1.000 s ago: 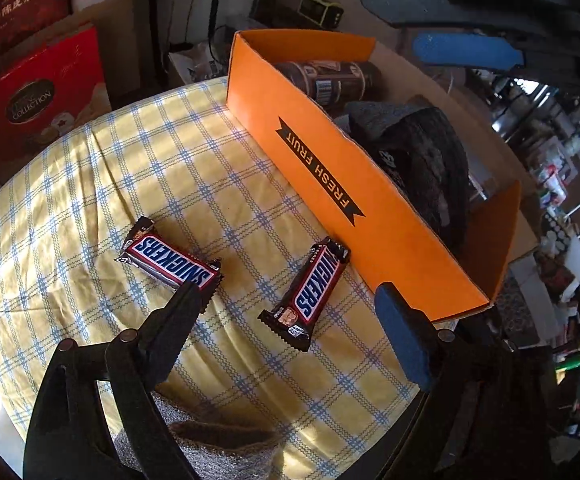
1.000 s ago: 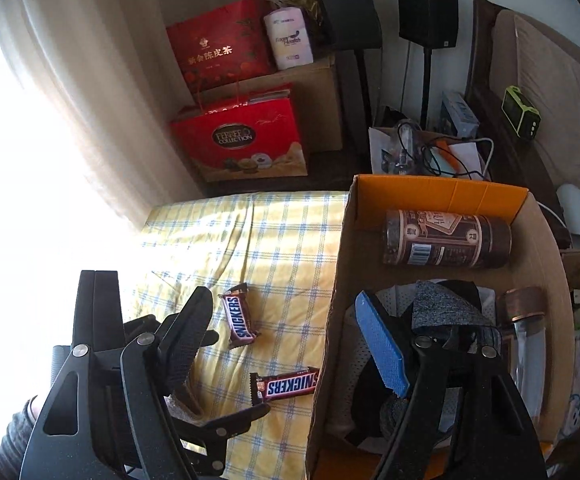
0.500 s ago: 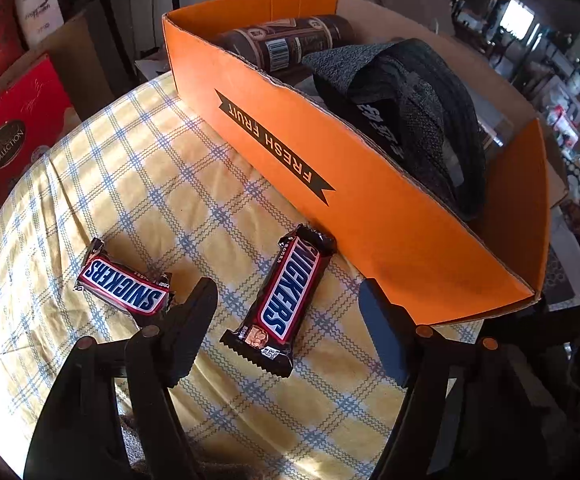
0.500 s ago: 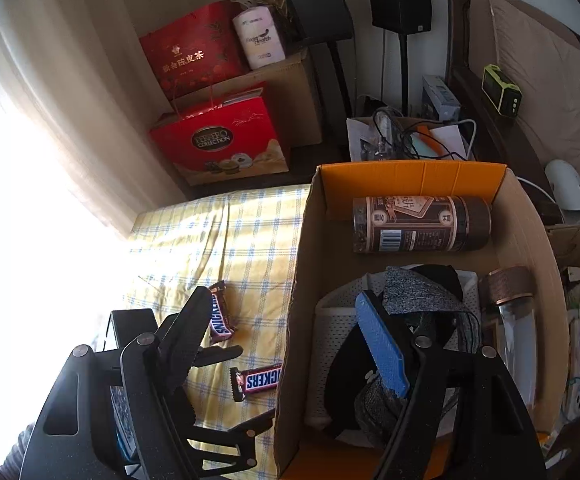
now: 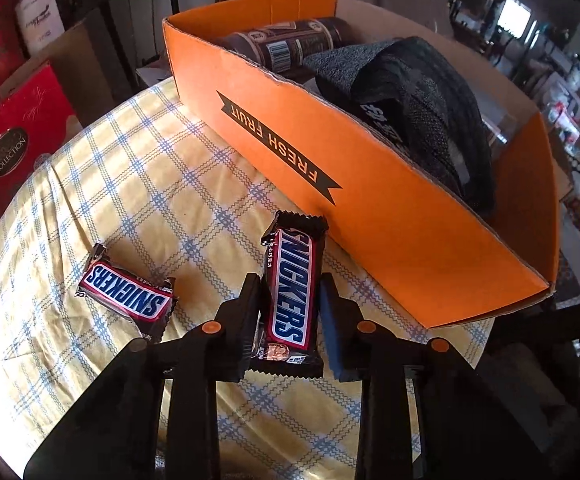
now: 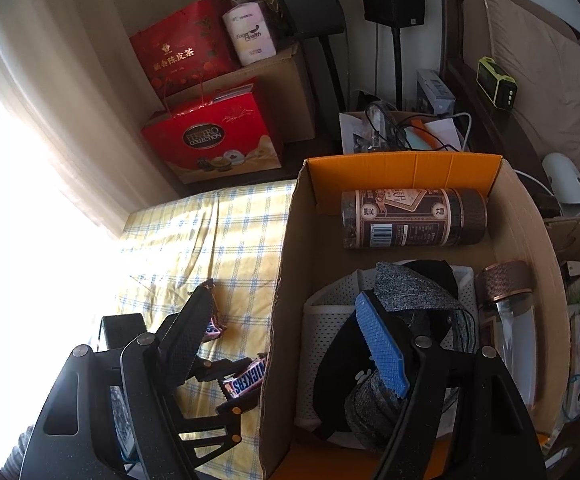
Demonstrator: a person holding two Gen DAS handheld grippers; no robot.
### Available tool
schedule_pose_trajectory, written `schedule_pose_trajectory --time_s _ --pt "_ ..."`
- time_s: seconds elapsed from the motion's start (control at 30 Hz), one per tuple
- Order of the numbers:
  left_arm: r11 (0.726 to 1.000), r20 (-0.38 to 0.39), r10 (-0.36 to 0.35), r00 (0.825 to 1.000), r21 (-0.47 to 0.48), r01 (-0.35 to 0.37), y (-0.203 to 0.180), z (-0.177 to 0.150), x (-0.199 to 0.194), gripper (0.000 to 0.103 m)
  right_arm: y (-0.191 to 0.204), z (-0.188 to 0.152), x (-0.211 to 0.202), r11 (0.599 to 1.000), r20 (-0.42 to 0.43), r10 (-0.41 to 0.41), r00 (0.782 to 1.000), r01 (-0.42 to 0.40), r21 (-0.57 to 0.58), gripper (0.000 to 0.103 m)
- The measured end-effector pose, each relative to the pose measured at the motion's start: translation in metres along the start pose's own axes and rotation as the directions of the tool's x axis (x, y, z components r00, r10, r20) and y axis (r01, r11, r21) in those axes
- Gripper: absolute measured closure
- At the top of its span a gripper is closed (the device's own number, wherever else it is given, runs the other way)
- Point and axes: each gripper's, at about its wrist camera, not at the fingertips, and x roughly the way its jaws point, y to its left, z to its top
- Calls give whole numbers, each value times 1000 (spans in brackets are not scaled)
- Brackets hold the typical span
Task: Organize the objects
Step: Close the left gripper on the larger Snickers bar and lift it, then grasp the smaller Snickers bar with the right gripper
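Note:
Two Snickers bars lie on the yellow checked tablecloth. My left gripper (image 5: 290, 300) has closed on the near bar (image 5: 293, 292), its fingers against both long sides. The second bar (image 5: 125, 300) lies to its left. The orange "FRESH FRUIT" box (image 5: 370, 184) stands just right of the bars. My right gripper (image 6: 285, 332) is open and empty, hovering above the box's left wall (image 6: 285, 280). The left gripper (image 6: 245, 388) with the held bar (image 6: 245, 380) shows below it.
Inside the box are a brown canister (image 6: 414, 220), a dark grey cap (image 6: 402, 340) in a white mesh basket and a copper-lidded bottle (image 6: 506, 292). Red gift bags (image 6: 213, 136) and speaker stands sit beyond the table's far edge.
My left gripper moved forward over the near Snickers bar and closed its fingers on it. My right gripper drifted slightly lower over the box, still open.

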Motion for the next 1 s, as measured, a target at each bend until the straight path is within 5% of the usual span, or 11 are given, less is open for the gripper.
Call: schedule_pose_trajectory --time_s 0.27,0.4,0.6,1.0 --pt "984 172 45 984 -178 -14 48 7 -74 76 12 4 5 998 31 -40 999 41 -43 27" --pt "968 215 138 967 -234 -86 74 1 -99 76 25 4 10 996 42 -55 998 58 -69 27" --pt "938 225 231 947 -311 -155 93 -10 -114 76 47 4 22 993 35 -48 998 51 -108 27" --pt "855 167 291 942 -487 -177 140 -44 -125 76 88 5 67 982 -34 -37 999 30 -184 27"
